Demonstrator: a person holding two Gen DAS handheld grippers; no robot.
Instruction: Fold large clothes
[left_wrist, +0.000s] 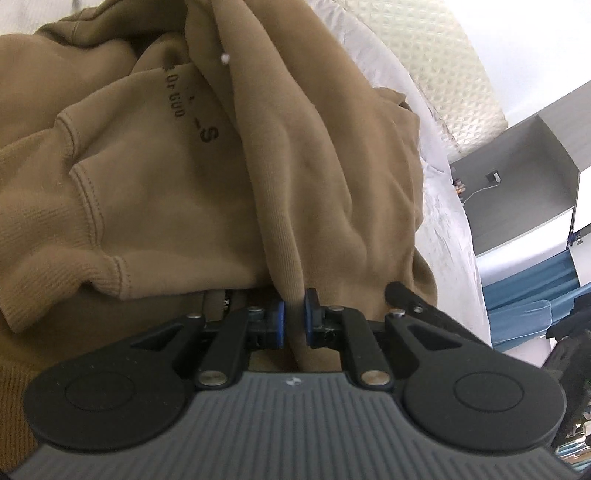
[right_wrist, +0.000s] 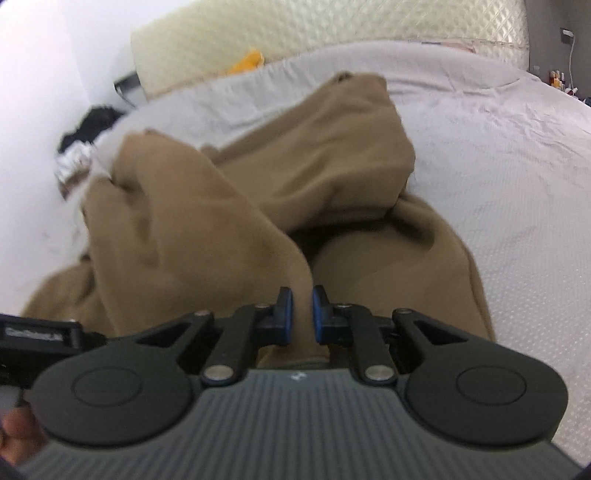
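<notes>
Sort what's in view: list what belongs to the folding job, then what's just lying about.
Job:
- tan sweatshirt
- left claw, shut on it
- right claw, shut on it
- white bedspread

Lying about:
- cream quilted headboard
- yellow item
- black clothing

Both wrist views close above sweatshirt (left_wrist: 155, 177)

Bed (right_wrist: 498, 155): white textured cover, lightly creased. A tan sweatshirt (right_wrist: 314, 166) lies crumpled directly on it, near the quilted cream headboard (right_wrist: 295, 29).
</notes>
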